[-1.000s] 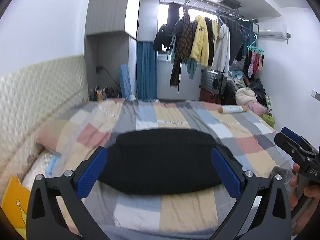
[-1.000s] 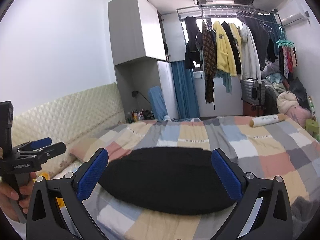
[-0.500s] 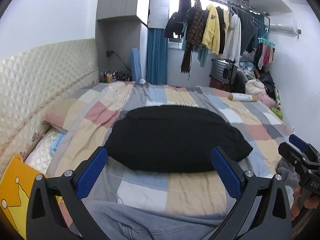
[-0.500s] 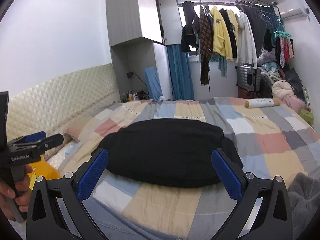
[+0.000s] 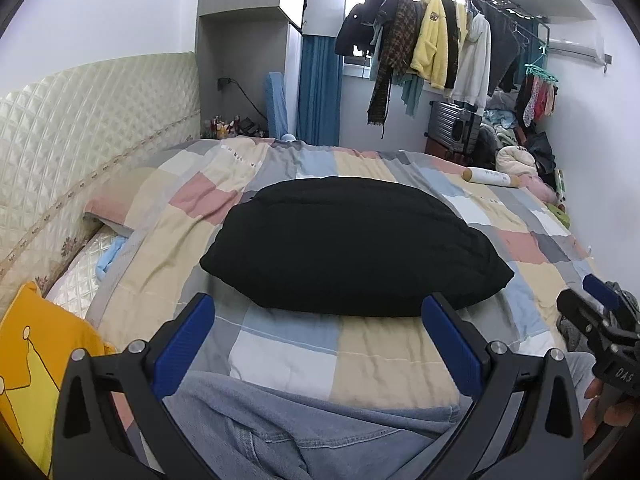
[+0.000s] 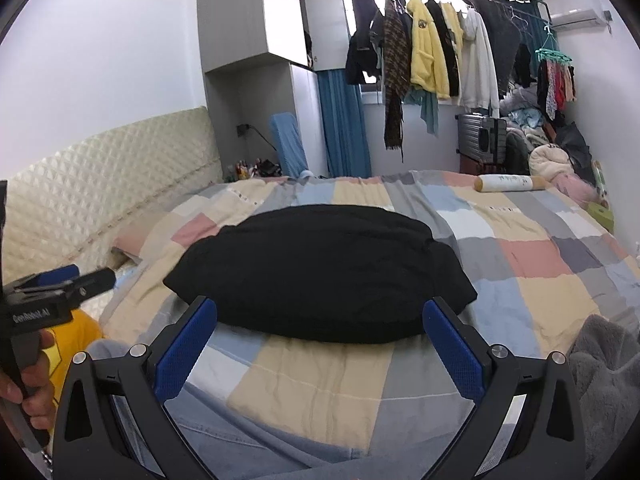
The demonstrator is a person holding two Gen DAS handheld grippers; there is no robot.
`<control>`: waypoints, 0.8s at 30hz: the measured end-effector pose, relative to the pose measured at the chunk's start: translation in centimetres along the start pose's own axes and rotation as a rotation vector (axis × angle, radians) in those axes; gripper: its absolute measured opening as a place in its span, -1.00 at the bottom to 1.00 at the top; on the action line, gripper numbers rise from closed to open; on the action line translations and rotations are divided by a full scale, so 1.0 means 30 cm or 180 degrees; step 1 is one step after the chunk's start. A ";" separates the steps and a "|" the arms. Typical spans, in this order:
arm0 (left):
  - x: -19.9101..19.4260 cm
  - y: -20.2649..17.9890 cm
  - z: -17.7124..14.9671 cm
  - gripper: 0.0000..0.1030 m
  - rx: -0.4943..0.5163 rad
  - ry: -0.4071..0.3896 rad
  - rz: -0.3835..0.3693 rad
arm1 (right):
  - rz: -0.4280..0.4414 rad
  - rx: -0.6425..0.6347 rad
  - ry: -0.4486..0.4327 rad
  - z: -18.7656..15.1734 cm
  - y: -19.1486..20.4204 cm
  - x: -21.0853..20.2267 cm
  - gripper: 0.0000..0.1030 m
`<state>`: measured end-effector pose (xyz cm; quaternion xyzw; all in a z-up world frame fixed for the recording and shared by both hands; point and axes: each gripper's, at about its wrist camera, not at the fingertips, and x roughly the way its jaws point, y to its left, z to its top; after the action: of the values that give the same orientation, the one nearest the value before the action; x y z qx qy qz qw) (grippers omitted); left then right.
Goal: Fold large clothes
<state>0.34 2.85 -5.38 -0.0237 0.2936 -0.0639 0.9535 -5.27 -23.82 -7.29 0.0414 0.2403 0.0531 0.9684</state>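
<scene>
A black garment lies folded into a thick rounded bundle in the middle of the bed, also seen in the right wrist view. My left gripper hangs open over the bed's near edge, short of the bundle, with nothing between its blue pads. My right gripper is likewise open and empty, just short of the bundle's near edge. In the left wrist view the right gripper shows at the right edge; in the right wrist view the left gripper shows at the left, held by a hand.
A checked quilt covers the bed. Blue denim lies at the near edge. A yellow cloth and quilted headboard are left; grey fleece right. A paper roll lies far right. Clothes hang on a rack.
Both grippers have drawn back toward the near edge of the bed and tilted down, so the black bundle sits farther off and denim now shows below. Both stay open.
</scene>
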 end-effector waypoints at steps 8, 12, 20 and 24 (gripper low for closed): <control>0.002 0.000 -0.010 0.99 -0.0004 0.0017 0.0014 | -0.0052 0.0001 0.0036 -0.011 -0.010 0.003 0.99; 0.003 -0.004 -0.015 0.99 0.0000 0.0032 0.0011 | -0.0057 0.0002 0.0024 -0.008 -0.007 0.001 0.99; 0.004 -0.008 -0.020 0.99 -0.0018 0.0045 -0.0034 | -0.0060 0.0014 0.0021 0.002 -0.012 0.003 0.99; 0.006 -0.007 -0.018 0.99 -0.0017 0.0048 -0.0033 | -0.0079 0.0005 0.0033 0.001 -0.014 0.007 0.99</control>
<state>0.15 2.61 -5.90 -0.0273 0.3008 -0.0682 0.9509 -5.06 -24.21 -7.41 0.0389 0.2458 0.0411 0.9677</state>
